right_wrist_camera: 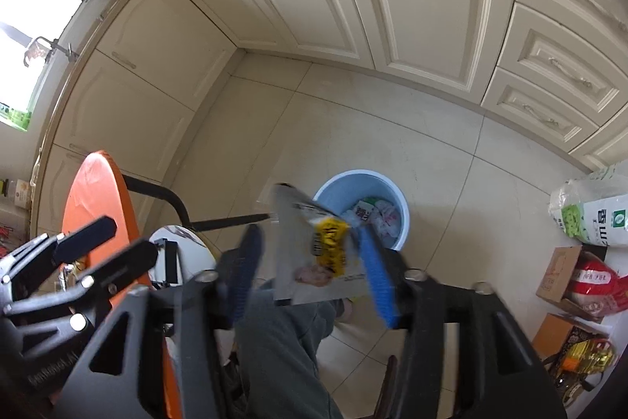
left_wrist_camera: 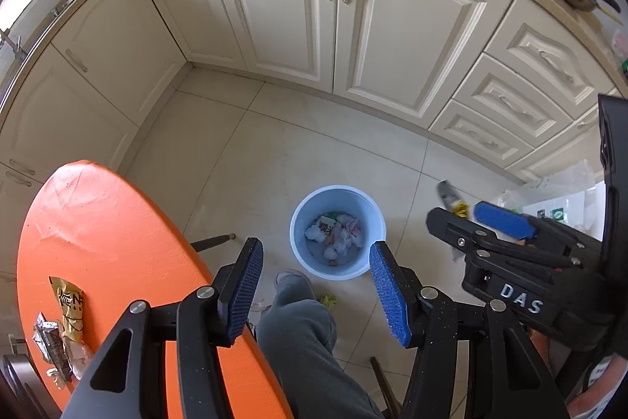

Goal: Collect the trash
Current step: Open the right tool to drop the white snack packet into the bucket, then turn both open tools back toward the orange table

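The right gripper [right_wrist_camera: 310, 269] points steeply down at the tiled floor [right_wrist_camera: 392, 128], its jaws apart. Between its fingers [right_wrist_camera: 378, 277] hangs a silver wrapper [right_wrist_camera: 310, 254] with a yellow-and-black panel — it leans against the blue pad on the right in the right wrist view, while the other pad stands clear of it, so the wrapper is loose rather than clamped. Its upper corner overlaps the rim of the blue bin [right_wrist_camera: 396, 199] seen beyond it. Whether it still touches the pad is hard to tell through the blur.

The bin [left_wrist_camera: 337, 269] stands on the floor, well apart from the cream cabinets [left_wrist_camera: 298, 10], and already holds crumpled white paper and a small carton.

The left gripper [left_wrist_camera: 316, 287] also points down with its jaws apart and nothing between them — the bin shows through the gap. Beside it, near the close edge of the orange table [left_wrist_camera: 98, 230], lie two more wrappers [left_wrist_camera: 59, 324], one yellow, one silver. A person's grey trouser leg [left_wrist_camera: 298, 340] and slipper show below the fingers, and a small yellow-green scrap [left_wrist_camera: 329, 300] lies on the floor just beside the bin.
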